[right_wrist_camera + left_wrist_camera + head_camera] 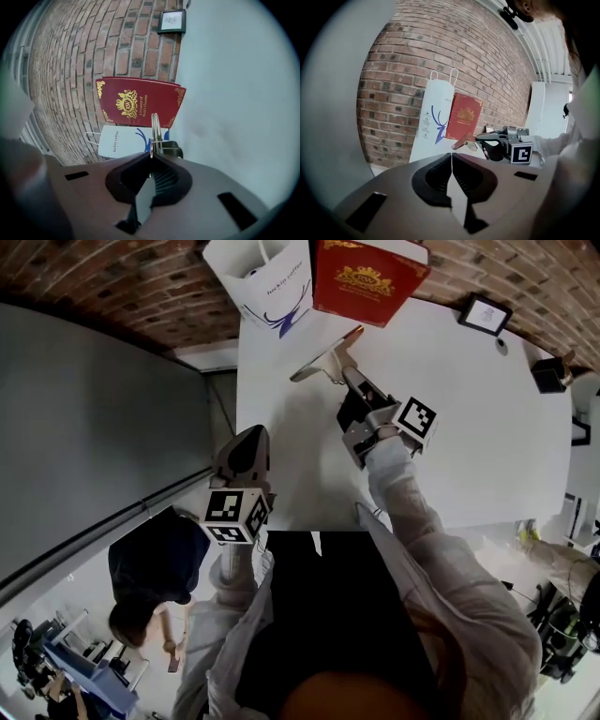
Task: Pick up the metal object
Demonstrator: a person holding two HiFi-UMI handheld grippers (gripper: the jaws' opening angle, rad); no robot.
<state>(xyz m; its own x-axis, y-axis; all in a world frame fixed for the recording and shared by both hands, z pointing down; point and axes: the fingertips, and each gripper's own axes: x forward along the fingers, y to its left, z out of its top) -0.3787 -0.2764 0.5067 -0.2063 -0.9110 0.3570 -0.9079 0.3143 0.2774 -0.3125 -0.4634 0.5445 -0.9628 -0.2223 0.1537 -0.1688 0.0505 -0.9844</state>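
The metal object [325, 360] is a thin, shiny, bent piece at the far side of the white table [487, 446], just in front of the red box. My right gripper [351, 377] is shut on its near end. In the right gripper view the metal object [155, 131] stands edge-on, pinched at the right gripper's [151, 154] tips. I cannot tell whether it still touches the table. My left gripper [253, 432] hovers by the table's left edge, shut and empty. The left gripper view shows the left gripper [452, 154] with its jaws together, and the metal object [464, 142] beyond.
A red box [366, 277] and a white paper bag [267, 282] lean on the brick wall behind the metal object. A small framed picture [485, 313] stands at the far right. The table's left edge drops to a grey floor, where a person [150, 587] stands.
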